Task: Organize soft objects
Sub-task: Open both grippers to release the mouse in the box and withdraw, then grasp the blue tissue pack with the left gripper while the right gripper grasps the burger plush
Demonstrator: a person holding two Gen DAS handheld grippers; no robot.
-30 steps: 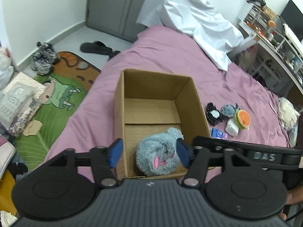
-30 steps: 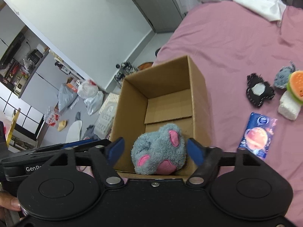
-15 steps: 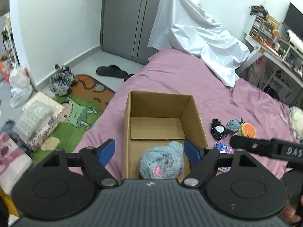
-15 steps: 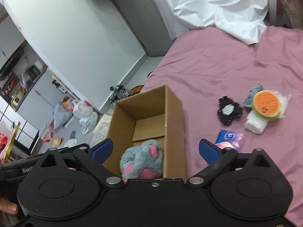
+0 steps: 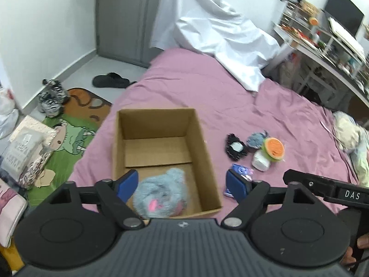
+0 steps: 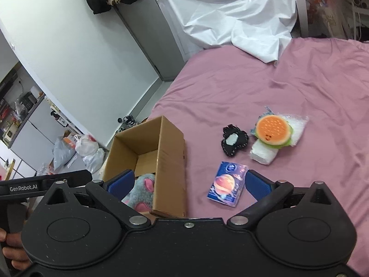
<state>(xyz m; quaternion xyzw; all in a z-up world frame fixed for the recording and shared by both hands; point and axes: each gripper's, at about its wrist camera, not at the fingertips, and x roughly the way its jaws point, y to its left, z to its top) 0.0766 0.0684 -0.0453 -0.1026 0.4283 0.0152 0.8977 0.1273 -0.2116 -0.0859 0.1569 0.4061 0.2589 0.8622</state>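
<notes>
Both of my hand-held grippers have lifted back from the grey plush (image 5: 159, 192), left (image 5: 182, 184) and right (image 6: 188, 183) gaping wide, empty. It lies in the cardboard box (image 5: 203, 143) near the bed's (image 5: 207, 87) left edge.

The left gripper (image 6: 41, 185), seen from the right wrist view, carries the white lettering "GenRobot.AI" on its black side bar. The right gripper (image 5: 327, 188), seen from the left wrist view, carries the white letters "DAS" on its black side bar.
</notes>
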